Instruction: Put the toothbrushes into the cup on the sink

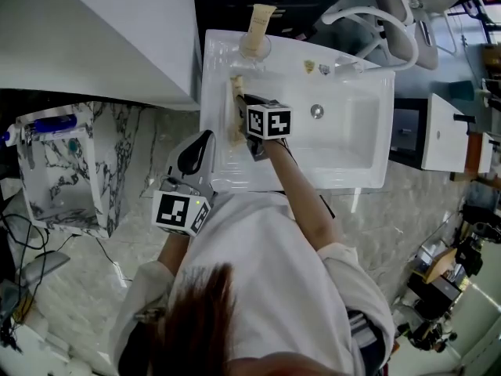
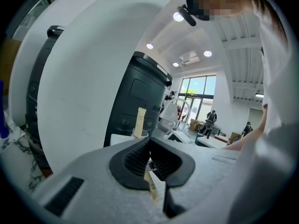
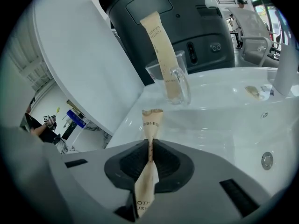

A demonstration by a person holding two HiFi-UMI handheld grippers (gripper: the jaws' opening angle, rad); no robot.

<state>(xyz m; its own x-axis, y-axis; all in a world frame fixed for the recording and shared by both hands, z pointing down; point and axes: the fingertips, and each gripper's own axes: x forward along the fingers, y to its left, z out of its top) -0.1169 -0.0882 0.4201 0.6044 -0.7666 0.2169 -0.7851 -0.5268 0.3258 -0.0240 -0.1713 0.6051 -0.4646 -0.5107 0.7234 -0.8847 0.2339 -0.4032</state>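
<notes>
A clear glass cup (image 1: 254, 47) stands at the back left corner of the white sink (image 1: 368, 180), with one paper-wrapped toothbrush (image 1: 259, 20) upright in it. My right gripper (image 1: 239, 118) hovers over the sink's left ledge, shut on a second paper-wrapped toothbrush (image 1: 234, 104). In the right gripper view this packet (image 3: 150, 125) is pinched between the pads of the right gripper (image 3: 149, 146) and points toward the cup (image 3: 176, 84) just ahead. My left gripper (image 1: 202, 143) waits by the sink's front left corner, jaws together and empty (image 2: 149, 143); it faces the cup (image 2: 139, 135).
The basin has a metal drain (image 1: 316, 111), and small items lie on the back rim (image 1: 317, 67). A marble-patterned stand (image 1: 63, 171) holding a blue item is at the left. A large white curved panel (image 1: 102, 30) rises beside the sink, and a dark bin (image 3: 163, 13) stands behind the cup.
</notes>
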